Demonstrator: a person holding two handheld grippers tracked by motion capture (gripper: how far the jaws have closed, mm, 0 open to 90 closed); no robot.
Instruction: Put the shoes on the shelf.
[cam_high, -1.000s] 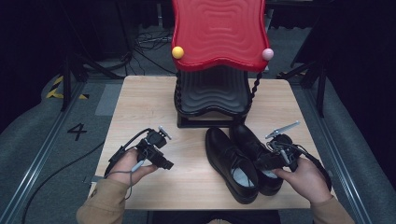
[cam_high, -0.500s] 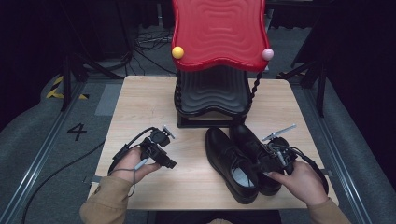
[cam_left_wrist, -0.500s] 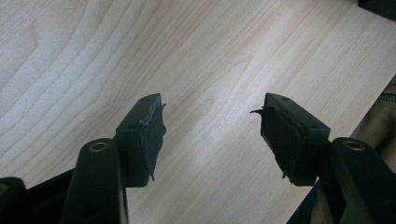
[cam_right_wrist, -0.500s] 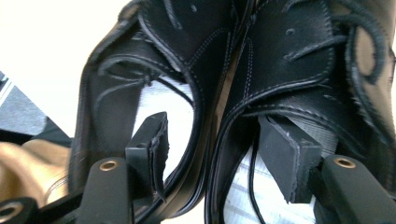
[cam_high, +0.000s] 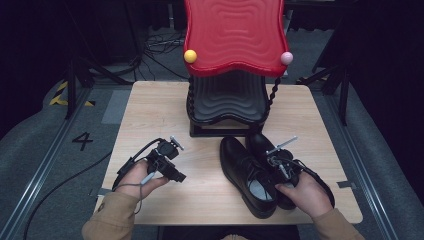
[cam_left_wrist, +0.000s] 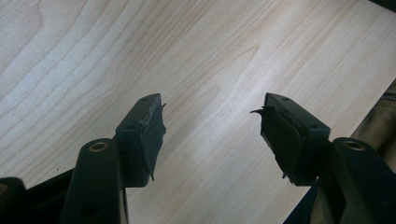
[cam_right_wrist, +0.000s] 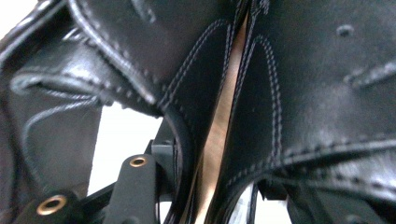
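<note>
Grabbing both black shoes (cam_high: 250, 172) on bench (cam_high: 150, 115) by rack (cam_high: 227, 105): right claw (cam_high: 280, 167) straddles their inner walls, closing, prob. not yet clamped. Left claw (cam_left_wrist: 212, 133) released, idle. Next: clench, lift.

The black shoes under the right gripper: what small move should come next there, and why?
Probably close the jaws a little further, then lift. The right gripper has come down over the pair of black leather shoes, and its jaws have just been closing. In the right gripper view one jaw sits inside each shoe with their two touching inner walls between. Whether the pads already press is hidden.
</note>
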